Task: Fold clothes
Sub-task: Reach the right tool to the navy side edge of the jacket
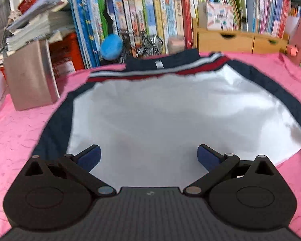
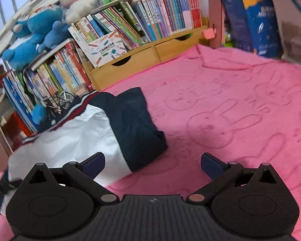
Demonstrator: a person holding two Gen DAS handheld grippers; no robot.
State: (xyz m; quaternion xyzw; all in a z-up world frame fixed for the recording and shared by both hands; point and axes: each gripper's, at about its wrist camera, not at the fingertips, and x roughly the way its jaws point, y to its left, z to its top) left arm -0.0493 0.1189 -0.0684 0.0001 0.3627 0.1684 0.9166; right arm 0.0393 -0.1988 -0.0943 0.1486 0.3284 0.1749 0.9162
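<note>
A white jacket (image 1: 150,108) with navy sleeves and red-white-navy stripes lies flat on the pink blanket (image 1: 16,132), collar away from me. My left gripper (image 1: 149,156) is open and empty, hovering over the jacket's near white edge. In the right wrist view the same jacket (image 2: 80,136) lies at the left with a navy sleeve (image 2: 138,124) folded inward over its side. My right gripper (image 2: 152,165) is open and empty, above the blanket (image 2: 230,110) just beside the jacket's near right corner.
A silver box (image 1: 32,74) stands on the blanket at the left. Books (image 1: 150,18) and wooden drawers (image 1: 240,40) line the far edge. Blue plush toys (image 2: 34,32) sit on the shelves. A blue box (image 2: 258,16) stands at the far right.
</note>
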